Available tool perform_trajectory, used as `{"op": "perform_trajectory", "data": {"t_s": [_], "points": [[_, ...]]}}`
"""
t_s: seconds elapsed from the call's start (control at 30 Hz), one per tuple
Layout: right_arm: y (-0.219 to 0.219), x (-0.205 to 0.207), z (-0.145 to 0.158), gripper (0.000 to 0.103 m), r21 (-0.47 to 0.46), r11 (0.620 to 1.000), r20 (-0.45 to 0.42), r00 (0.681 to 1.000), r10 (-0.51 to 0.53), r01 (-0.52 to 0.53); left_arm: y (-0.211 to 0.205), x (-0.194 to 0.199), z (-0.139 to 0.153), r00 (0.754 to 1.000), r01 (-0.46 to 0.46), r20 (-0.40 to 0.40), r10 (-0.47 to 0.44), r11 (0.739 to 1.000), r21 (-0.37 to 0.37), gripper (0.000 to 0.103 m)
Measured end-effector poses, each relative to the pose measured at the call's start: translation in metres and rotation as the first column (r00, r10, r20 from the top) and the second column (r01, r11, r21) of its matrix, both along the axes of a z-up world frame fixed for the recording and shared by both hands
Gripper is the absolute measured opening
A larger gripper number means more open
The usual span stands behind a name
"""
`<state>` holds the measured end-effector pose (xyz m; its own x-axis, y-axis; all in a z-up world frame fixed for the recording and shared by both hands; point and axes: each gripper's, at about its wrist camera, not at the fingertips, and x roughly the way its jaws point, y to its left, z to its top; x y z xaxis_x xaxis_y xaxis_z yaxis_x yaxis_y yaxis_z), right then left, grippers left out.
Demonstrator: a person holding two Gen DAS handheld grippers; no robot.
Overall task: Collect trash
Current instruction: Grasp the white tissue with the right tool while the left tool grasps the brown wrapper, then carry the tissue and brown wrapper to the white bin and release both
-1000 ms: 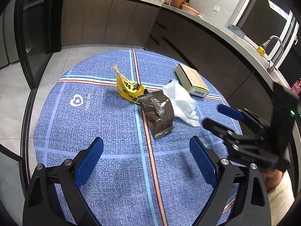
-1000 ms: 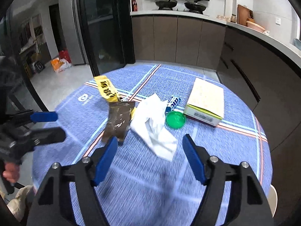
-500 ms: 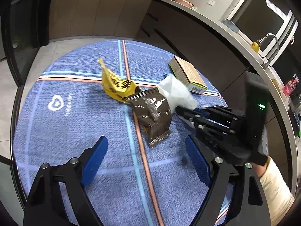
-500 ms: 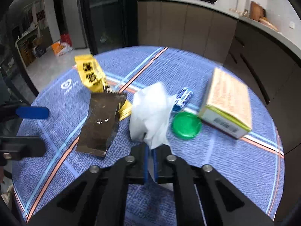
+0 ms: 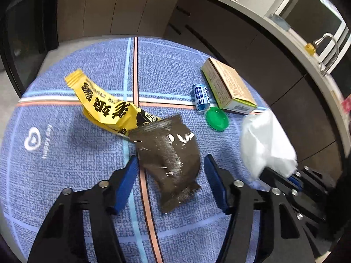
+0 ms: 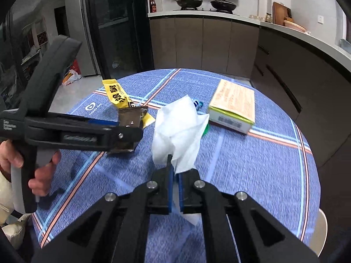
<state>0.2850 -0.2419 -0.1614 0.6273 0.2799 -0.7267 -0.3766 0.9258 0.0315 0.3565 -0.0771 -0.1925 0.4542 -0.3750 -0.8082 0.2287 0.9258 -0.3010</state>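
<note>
My right gripper (image 6: 174,175) is shut on a crumpled white tissue (image 6: 178,129) and holds it above the blue table; the tissue also shows in the left wrist view (image 5: 266,144). My left gripper (image 5: 171,173) is open, its fingers on either side of a brown foil wrapper (image 5: 169,155) that lies flat on the cloth. A yellow snack wrapper (image 5: 105,105) lies partly under the brown one. A green lid (image 5: 216,118) and a small blue wrapper (image 5: 201,97) lie near a cardboard box (image 5: 228,87).
The round table (image 5: 65,175) has a blue plaid cloth. Dark kitchen cabinets (image 6: 208,41) curve behind it, with a counter and sink to the right. A black fridge (image 6: 114,22) stands at the far left. The floor lies beyond the table's edge.
My right gripper has lifted the tissue off the table and away to the right, uncovering the green lid and the blue wrapper. My left gripper has moved forward around the brown wrapper.
</note>
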Motion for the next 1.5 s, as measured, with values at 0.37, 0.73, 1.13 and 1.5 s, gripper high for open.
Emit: {"op": "perform_trajectory", "data": {"t_s": [0.37, 0.73, 1.13, 1.5], "points": [[-0.012, -0.028, 0.009, 0.006, 0.040, 0.999, 0.010, 0.999, -0.034, 0.033, -0.010, -0.015, -0.001, 1.000, 0.015, 0.008, -0.016, 0.997, 0.076, 0.018], [-0.043, -0.072, 0.046, 0.006, 0.098, 0.991, 0.096, 0.990, -0.103, 0.093, -0.029, -0.070, 0.057, 0.989, 0.108, 0.104, -0.109, 0.994, 0.013, 0.015], [-0.139, -0.135, 0.077, 0.006, 0.162, 0.935, 0.180, 0.922, -0.343, 0.316, -0.151, -0.111, 0.108, 0.915, 0.363, 0.194, -0.355, 0.932, -0.006, 0.015], [-0.246, -0.172, 0.038, 0.006, 0.189, 0.818, 0.113, 0.816, -0.568, 0.543, -0.277, -0.121, 0.083, 0.830, 0.545, 0.133, -0.542, 0.838, 0.010, 0.015]]}}
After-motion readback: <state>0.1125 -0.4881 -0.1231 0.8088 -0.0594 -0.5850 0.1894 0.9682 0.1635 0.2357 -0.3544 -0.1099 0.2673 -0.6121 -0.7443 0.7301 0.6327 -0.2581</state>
